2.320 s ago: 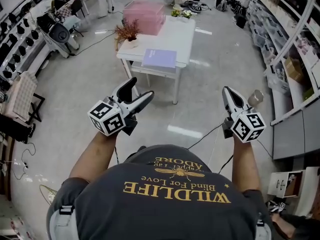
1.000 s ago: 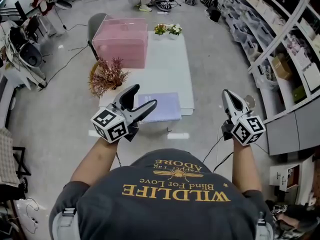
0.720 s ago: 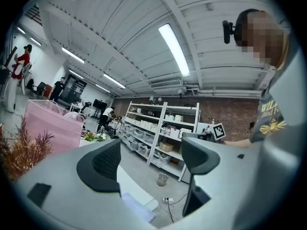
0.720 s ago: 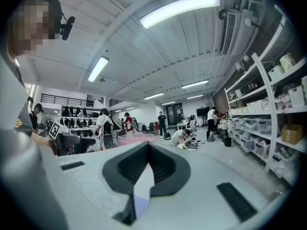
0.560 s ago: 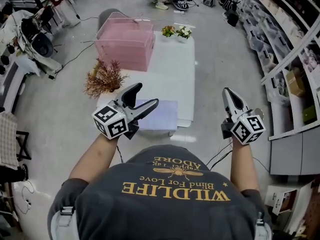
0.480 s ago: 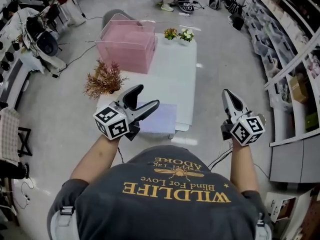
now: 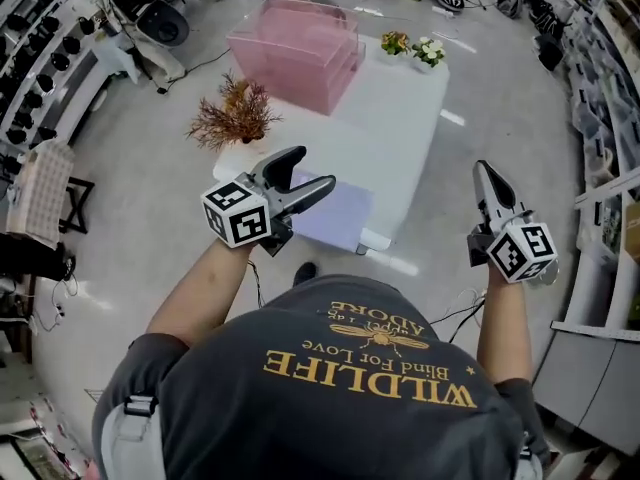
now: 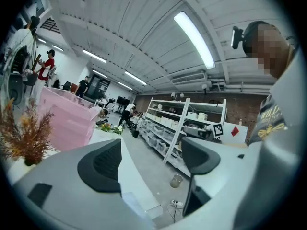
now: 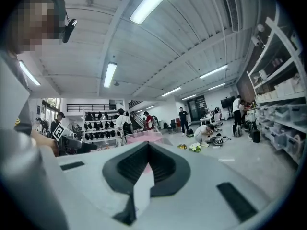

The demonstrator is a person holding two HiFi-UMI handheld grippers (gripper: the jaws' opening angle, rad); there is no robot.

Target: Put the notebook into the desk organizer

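Both grippers are held out in front of the body, clear of the table [image 7: 415,108], in a carry posture. Judged from this, the approach is not finished and no grasp has begun.

The left gripper [image 7: 312,171] has its jaws spread wide with nothing between them (its own view shows only floor and shelving through the gap). That setting suits a first grasp on a thin, flat item. The right gripper [image 7: 484,168] has its jaws pressed together on nothing. It is kept out to the side, well apart from the table, probably in reserve.

The notebook [image 7: 340,218] lies flat and closed on the near end of the table, close to the corner, and neither gripper touches it. Its cover is plain pale lavender. In the head view the left gripper overlaps its near-left part.

The pink box [image 7: 295,38], likely the organizer, stands at the far end. A dried plant [image 7: 232,118] sits between the box and the notebook along the left edge.
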